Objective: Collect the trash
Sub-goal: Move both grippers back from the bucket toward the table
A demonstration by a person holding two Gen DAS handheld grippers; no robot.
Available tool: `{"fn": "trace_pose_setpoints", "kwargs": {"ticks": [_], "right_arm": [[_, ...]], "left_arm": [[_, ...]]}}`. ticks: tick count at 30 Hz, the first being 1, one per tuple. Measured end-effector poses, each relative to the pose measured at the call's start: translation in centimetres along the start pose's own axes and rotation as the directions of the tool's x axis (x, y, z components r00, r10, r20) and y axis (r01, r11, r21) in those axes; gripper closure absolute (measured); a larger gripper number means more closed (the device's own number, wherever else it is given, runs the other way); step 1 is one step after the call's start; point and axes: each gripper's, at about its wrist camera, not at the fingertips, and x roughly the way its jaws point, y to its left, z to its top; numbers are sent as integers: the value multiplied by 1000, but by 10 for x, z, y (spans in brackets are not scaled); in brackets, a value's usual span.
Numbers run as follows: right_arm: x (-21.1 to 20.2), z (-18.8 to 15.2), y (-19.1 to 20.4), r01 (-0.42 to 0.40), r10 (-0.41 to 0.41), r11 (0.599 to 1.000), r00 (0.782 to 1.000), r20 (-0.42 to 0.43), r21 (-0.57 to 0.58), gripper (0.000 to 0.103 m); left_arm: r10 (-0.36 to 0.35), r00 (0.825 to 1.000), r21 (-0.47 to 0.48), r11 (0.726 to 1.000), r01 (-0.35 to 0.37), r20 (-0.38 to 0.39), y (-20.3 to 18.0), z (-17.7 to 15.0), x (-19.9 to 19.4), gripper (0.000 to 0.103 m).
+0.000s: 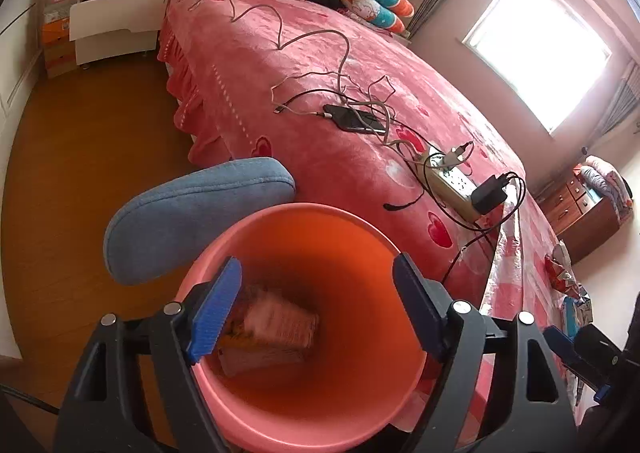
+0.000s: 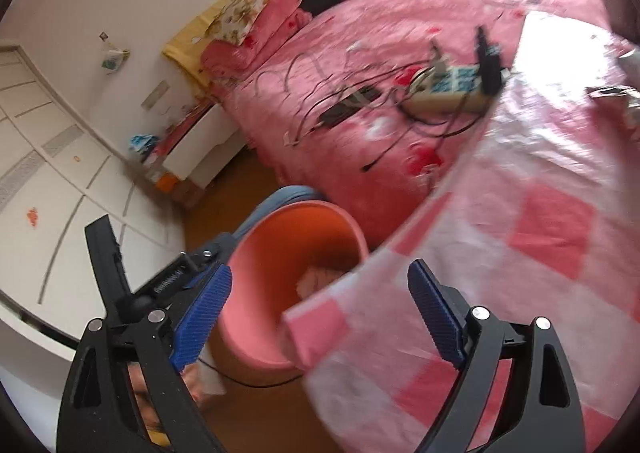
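Both claws, left [image 1: 316,307] and right [image 2: 320,313], point steeply downward with jaws spread wide, gripping nothing.

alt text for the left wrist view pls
The open left gripper hovers over a pink bin holding blurred paper trash. Behind it are a blue slipper and a pink bed strewn with cables.

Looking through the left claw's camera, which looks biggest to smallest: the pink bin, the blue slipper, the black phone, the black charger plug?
1. Round pink plastic bin, though it is nearest the camera.
2. Blue fabric slipper.
3. Flat black phone.
4. Black charger plug, close in size to the phone.
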Motion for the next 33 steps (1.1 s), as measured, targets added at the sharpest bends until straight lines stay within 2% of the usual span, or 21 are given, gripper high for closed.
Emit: {"fn": "trace_pose_setpoints", "kwargs": {"ticks": [3,6,10,15,23,28,31,33], "right_arm": [[-16,-7,-7,38,-37,999,998,59,-13,12],[-32,-15,-12,68,-65,998,991,118,-19,11],[-50,-25,-18,97,-88,995,977,194,-36,8],[-70,-39,-19,163,-135,984,948,289,-72,5],[-94,-48,-33,226,-196,973,921,335,-50,5],[-108,-51,-49,213,-196,977,918,346,-11,5],[-114,-51,-62,203,-197,979,923,331,17,5],[-119,-53,-67,223,-218,975,918,332,25,5]], "left_arm": [[-24,999,12,1000,24,49,-3,-3,-5,20],[-62,994,71,996,56,87,-13,-9,-13,18],[-104,991,128,987,93,84,-26,-14,-18,18],[-153,988,177,974,144,37,-44,-19,-23,18],[-165,986,252,953,166,-25,-77,-27,-28,18],[-196,980,290,937,194,-20,-95,-29,-42,18],[-205,979,322,926,197,-10,-111,-30,-52,18],[-218,976,336,918,209,-11,-120,-30,-58,18]]}}
